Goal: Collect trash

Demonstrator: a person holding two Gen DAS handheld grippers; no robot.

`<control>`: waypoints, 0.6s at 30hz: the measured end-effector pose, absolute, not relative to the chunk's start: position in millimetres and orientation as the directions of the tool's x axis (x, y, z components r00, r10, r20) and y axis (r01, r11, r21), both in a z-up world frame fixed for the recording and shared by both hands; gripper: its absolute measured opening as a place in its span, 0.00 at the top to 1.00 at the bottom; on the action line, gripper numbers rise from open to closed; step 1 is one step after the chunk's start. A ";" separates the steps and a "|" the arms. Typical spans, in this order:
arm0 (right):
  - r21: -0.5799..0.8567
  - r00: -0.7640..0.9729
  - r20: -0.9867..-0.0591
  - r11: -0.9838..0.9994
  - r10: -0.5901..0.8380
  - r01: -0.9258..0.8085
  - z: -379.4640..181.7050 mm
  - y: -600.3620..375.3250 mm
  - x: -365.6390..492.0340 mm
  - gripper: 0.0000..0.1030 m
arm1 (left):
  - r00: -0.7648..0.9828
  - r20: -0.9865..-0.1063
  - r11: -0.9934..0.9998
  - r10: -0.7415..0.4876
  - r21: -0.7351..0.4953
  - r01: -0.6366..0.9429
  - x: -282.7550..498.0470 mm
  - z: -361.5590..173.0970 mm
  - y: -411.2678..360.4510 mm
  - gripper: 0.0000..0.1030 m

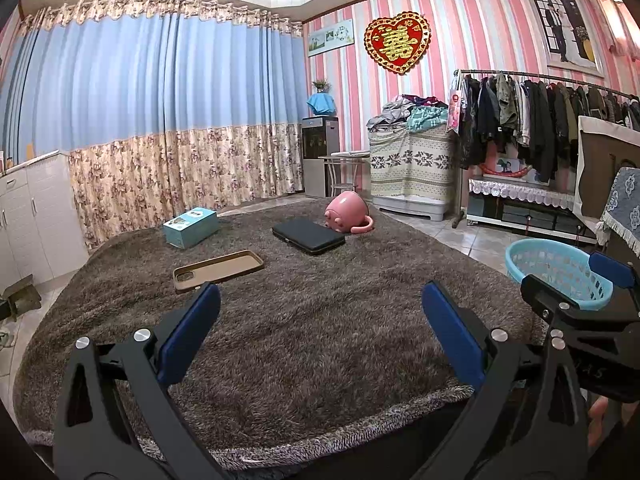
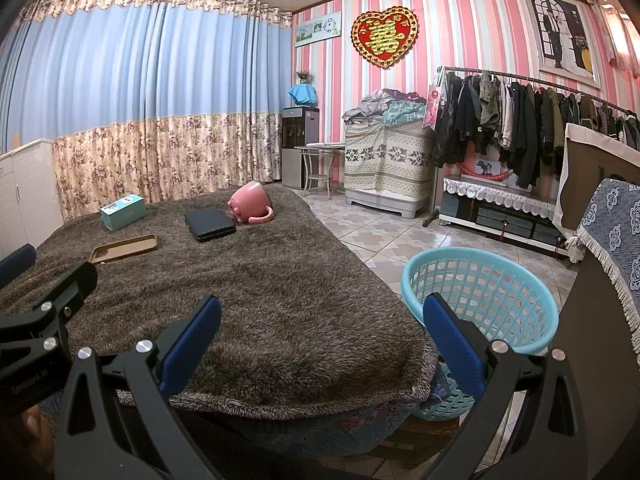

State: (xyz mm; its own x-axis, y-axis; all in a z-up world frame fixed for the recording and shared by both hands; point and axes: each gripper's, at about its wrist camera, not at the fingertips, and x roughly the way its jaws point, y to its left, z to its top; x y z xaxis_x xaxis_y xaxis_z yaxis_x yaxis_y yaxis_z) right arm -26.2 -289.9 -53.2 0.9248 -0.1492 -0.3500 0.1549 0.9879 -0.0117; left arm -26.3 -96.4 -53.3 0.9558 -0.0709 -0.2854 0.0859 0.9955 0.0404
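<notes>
One blue basket [image 2: 480, 300], nothing visible inside

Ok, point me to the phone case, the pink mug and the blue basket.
phone case [image 1: 219, 271]: left wrist view, on its brown inner face.
pink mug [image 1: 346, 212]: left wrist view, on the side wall of the tipped mug.
blue basket [image 2: 486, 284]: right wrist view, on its inner lattice wall.

Blue curtains [image 1: 160, 76], clothes rack [image 2: 520, 120], water dispenser [image 1: 318, 156], heart decoration [image 2: 384, 38].
</notes>
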 end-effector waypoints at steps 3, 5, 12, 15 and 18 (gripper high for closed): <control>-0.012 0.925 -0.350 0.988 -0.149 0.155 -53.2 -289.9 -26.2 0.04 | 0.956 -0.285 0.995 -0.071 0.041 0.087 -27.2 -52.9 -96.5 0.05; -0.012 0.925 -0.350 0.988 -0.149 0.155 -53.3 -289.9 -26.2 0.04 | 0.956 -0.285 0.995 -0.071 0.041 0.087 -27.6 -52.8 -96.6 0.05; -0.011 0.925 -0.350 0.988 -0.149 0.155 -53.4 -290.5 -26.3 0.04 | 0.956 -0.285 0.995 -0.072 0.041 0.087 -27.6 -52.8 -96.4 0.05; -0.011 0.925 -0.350 0.988 -0.149 0.155 -53.4 -290.5 -26.6 0.04 | 0.956 -0.285 0.995 -0.071 0.042 0.087 -27.4 -52.8 -96.4 0.05; -0.011 0.925 -0.350 0.988 -0.149 0.155 -53.3 -289.9 -26.2 0.04 | 0.956 -0.285 0.995 -0.072 0.042 0.087 -27.2 -52.7 -96.2 0.05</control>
State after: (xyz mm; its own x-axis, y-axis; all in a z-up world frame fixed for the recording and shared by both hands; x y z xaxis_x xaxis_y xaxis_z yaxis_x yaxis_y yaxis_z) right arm -26.2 -289.9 -53.3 0.9248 -0.1490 -0.3500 0.1552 0.9878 -0.0107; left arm -27.2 -96.2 -52.7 0.9558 -0.0715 -0.2852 0.0871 0.9953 0.0422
